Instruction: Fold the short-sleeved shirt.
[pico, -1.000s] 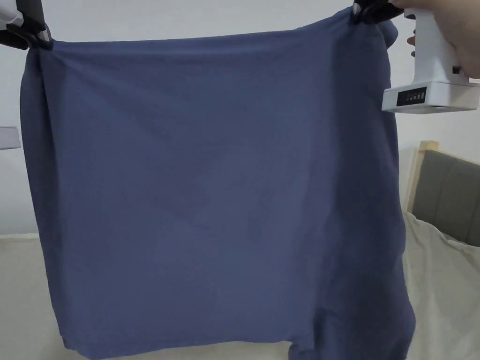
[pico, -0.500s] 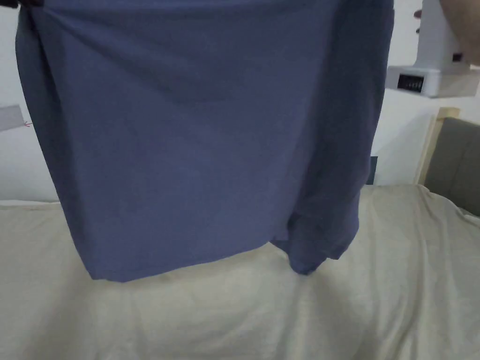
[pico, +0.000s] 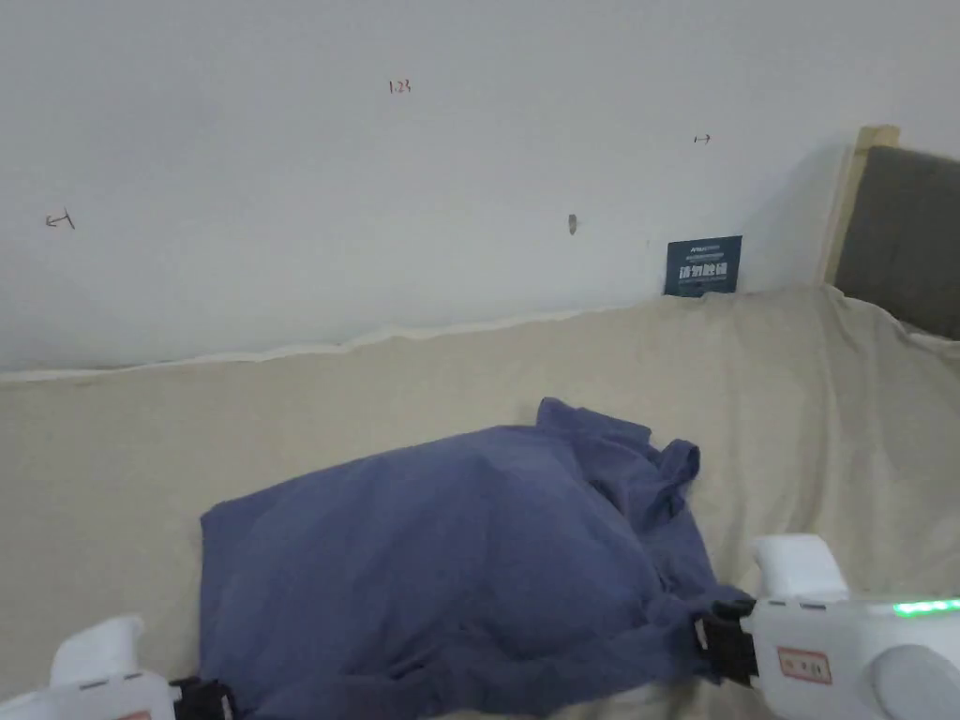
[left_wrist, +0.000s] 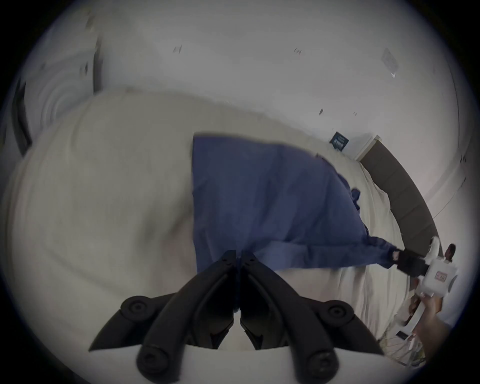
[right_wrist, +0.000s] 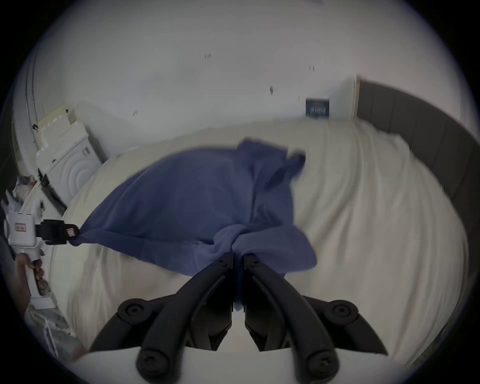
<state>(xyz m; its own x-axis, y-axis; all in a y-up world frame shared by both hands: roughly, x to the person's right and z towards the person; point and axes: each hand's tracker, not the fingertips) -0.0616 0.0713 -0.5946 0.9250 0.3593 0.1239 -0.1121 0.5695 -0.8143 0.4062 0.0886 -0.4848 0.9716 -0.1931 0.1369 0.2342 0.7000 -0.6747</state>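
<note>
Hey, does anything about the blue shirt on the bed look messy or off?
Yes. The shirt lies puffed up rather than flat, and its far right side is bunched and crumpled on the bed sheet.

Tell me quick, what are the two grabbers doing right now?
Left gripper: closed, holding a near corner of the blue shirt.
Right gripper: closed, holding the shirt's other near corner, bunched.

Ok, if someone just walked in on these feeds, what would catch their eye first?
The dark blue short-sleeved shirt, puffed up in the middle of the cream bed sheet. Next, the white-bodied left gripper and right gripper, each shut on a near corner of the shirt and holding its near edge taut between them. The shirt's far right side lies bunched in wrinkles, not flat.
</note>
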